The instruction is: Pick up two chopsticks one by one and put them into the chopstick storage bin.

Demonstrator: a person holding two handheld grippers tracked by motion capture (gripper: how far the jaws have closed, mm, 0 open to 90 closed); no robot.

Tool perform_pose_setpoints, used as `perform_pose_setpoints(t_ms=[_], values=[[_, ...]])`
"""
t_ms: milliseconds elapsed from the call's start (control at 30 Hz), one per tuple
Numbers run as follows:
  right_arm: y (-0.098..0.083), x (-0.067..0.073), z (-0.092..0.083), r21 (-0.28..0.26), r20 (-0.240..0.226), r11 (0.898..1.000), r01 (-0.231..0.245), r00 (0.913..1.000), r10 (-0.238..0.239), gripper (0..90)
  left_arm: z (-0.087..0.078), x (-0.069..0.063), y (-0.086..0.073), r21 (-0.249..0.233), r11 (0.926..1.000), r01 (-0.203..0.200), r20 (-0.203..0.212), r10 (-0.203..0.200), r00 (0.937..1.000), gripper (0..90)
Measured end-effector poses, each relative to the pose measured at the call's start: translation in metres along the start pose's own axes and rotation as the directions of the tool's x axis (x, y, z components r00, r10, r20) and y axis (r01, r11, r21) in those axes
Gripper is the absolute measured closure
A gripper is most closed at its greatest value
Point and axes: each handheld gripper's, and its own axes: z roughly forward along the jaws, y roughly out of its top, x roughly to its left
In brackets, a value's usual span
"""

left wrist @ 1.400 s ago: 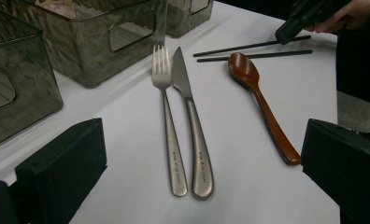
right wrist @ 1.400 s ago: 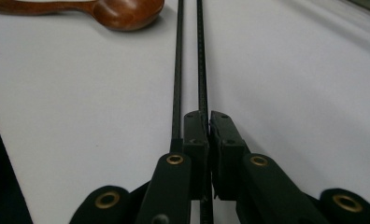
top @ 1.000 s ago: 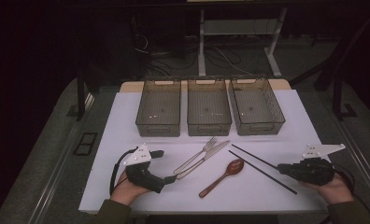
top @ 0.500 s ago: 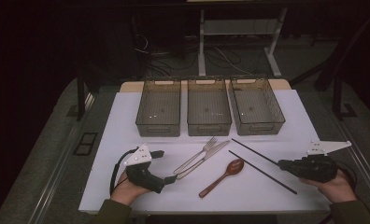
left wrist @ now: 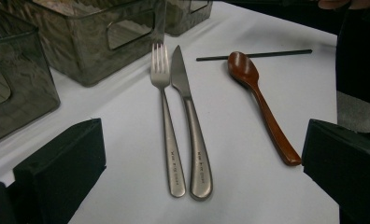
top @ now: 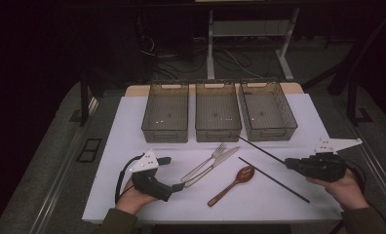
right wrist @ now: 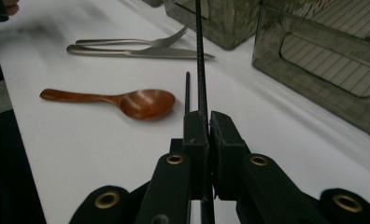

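**Right jaws pinch one chopstick; left jaws wide over the cutlery**

The right hand-held gripper (top: 289, 164) has its jaws closed tight on a black chopstick (top: 261, 150), which runs from the jaws up toward the front corner of the right bin (top: 267, 109); in the right gripper view the stick (right wrist: 201, 60) passes straight between the two pads. The second chopstick (top: 274, 179) lies flat on the white tabletop (top: 132, 126), just beside the held one and close to the bowl of the wooden spoon (top: 231, 185).

The left hand-held gripper (top: 177, 186) rests low at the tabletop's near left with its jaws spread wide and nothing between them. Ahead of it the fork (left wrist: 167, 121) and knife (left wrist: 191, 126) lie side by side, touching along their handles, with the spoon (left wrist: 262, 105) off to their right. Three grey bins stand in a row at the far side, the left bin (top: 165, 111) and middle bin (top: 217, 111) included.
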Motion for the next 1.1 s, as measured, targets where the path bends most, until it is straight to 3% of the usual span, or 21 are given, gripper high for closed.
perform_pose_setpoints(t_ms=[500, 1100], values=[[0.029, 0.000, 0.018, -0.014, 0.007, 1.000, -0.006, 1.0000, 0.006, 84.6, 0.003, -0.002, 0.001, -0.003, 1.0000, -0.007, 0.015, 0.007, 0.9999, 0.0], [0.071, 0.011, 0.050, -0.001, -0.002, 1.000, 0.000, 1.0000, 0.000, 84.6, 0.003, -0.001, 0.000, -0.010, 0.9999, -0.012, 0.008, 0.012, 0.9999, 0.0]])
